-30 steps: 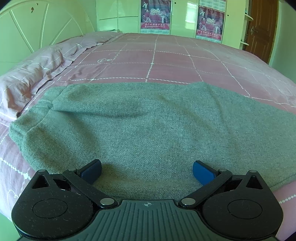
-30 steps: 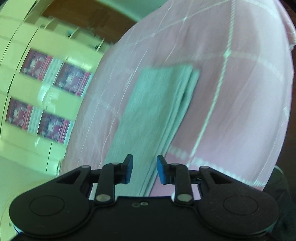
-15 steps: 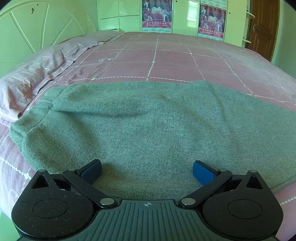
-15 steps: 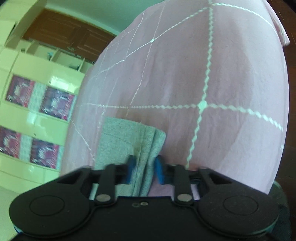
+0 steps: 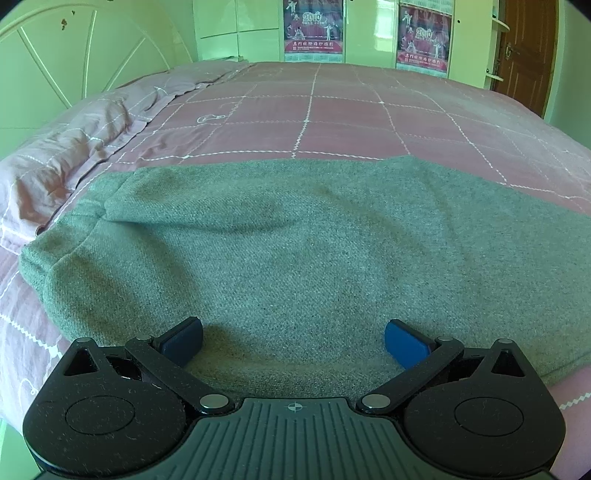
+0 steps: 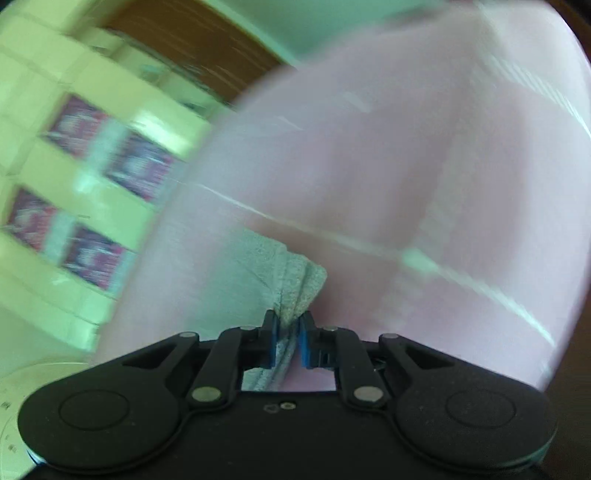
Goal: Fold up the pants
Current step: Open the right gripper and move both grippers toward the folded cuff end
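Observation:
Grey-green pants (image 5: 295,251) lie spread flat across the pink checked bed (image 5: 332,110), waist end toward the left of the left wrist view. My left gripper (image 5: 293,341) hovers over their near edge, jaws wide apart, nothing between the blue pads (image 5: 404,345). In the blurred right wrist view the leg end of the pants (image 6: 291,280) bunches into a pinched corner. My right gripper (image 6: 288,341) is shut on that corner, with the cloth squeezed between its blue pads (image 6: 271,345).
A rumpled pink pillow (image 5: 66,147) lies at the left by the white headboard (image 5: 74,59). Beyond the bed are a pale wardrobe with posters (image 5: 314,26) and a brown door (image 5: 524,51). The bed's edge runs just below the pants.
My right gripper came down onto the leg end of the pants and shut on it, bunching the cloth. The left gripper and the cloth under it stayed as they were.

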{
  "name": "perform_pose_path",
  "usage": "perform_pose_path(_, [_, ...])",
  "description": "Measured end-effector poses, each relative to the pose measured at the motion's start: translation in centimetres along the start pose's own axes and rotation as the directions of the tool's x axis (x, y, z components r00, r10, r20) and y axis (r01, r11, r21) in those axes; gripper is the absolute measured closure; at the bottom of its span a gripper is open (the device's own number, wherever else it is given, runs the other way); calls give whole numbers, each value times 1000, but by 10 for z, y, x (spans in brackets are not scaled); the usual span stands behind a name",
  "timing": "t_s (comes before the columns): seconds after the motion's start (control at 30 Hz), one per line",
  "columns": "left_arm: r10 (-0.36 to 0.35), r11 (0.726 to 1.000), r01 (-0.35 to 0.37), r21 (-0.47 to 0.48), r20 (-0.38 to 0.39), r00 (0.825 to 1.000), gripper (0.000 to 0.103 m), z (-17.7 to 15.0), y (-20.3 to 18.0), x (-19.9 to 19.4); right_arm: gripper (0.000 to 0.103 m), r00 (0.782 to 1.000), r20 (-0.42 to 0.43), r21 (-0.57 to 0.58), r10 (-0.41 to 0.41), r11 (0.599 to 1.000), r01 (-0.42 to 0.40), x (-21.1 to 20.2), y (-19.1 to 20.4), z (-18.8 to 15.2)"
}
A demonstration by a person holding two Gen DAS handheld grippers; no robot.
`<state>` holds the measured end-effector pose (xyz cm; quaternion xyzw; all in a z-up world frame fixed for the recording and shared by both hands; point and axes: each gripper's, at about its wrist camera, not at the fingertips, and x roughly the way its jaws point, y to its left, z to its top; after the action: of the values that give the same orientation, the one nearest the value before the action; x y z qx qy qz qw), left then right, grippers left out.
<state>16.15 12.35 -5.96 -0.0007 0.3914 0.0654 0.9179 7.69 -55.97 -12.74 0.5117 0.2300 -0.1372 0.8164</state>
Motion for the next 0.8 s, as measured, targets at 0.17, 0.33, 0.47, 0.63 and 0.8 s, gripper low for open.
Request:
perform_pose_path(0.17, [-1, 1000, 2, -9, 12, 1000, 0, -1, 2, -3, 90, 995, 94, -137, -35, 989, 47, -25, 42, 0])
perform_pose_path(0.33, [57, 993, -46, -112, 97, 994, 0, -1, 26, -26, 86, 980, 200, -329, -4, 942, 71, -43, 103, -18])
perform_pose_path(0.47, [189, 969, -165, -184, 124, 974, 0, -6, 61, -40, 75, 990, -26, -503, 142, 854, -136, -10, 168, -56])
perform_pose_path(0.63, [317, 934, -292, -205, 103, 943, 0, -10, 92, -38, 67, 921, -306, -600, 239, 702, -382, 45, 264, -132])
perform_pose_path(0.8, [297, 908, -272, -319, 32, 954, 0, -10, 128, -23, 71, 803, -558, -648, 209, 494, -579, 96, 351, -219])
